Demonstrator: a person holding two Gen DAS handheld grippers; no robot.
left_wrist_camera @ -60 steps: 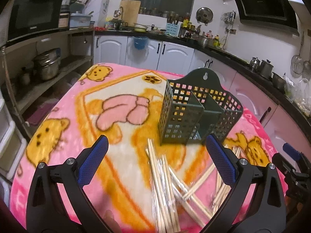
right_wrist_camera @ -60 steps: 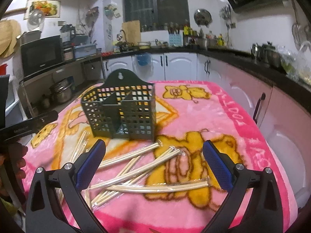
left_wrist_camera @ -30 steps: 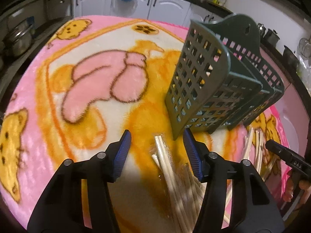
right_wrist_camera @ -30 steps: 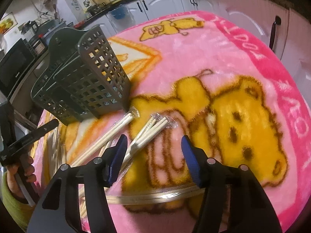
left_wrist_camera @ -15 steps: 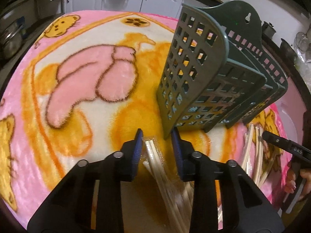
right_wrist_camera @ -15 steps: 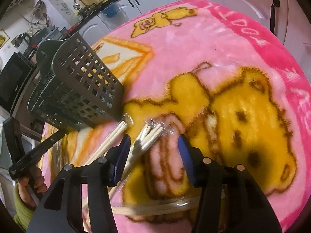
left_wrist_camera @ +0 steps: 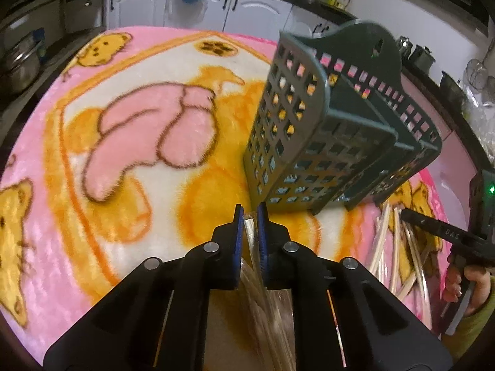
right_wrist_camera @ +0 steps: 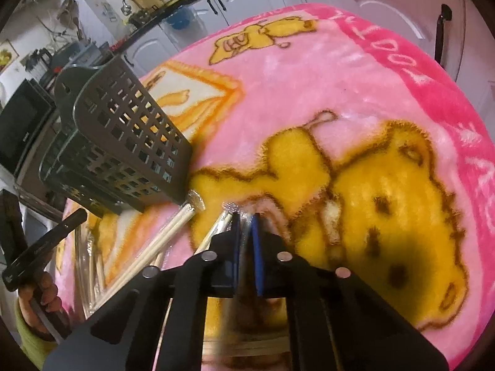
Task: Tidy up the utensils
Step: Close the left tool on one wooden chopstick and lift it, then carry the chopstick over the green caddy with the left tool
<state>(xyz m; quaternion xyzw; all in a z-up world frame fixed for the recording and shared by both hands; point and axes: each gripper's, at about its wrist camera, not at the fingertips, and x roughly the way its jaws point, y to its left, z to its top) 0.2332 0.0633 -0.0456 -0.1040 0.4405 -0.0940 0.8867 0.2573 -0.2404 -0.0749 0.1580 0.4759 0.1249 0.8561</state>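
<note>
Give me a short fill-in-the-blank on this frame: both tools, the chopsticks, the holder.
1. The left tool is shut on a wrapped pair of ____.
2. The slotted utensil holder standing on the blanket is dark ____.
3. The right tool is shut on a pair whose wrapper is clear ____.
4. No chopsticks are yet inside the ____.

Answers: chopsticks; green; plastic; holder

Pink blanket (left_wrist_camera: 130, 71) (bear print) carries green basket (left_wrist_camera: 324, 142), wrapped chopsticks (right_wrist_camera: 167, 232)
</note>
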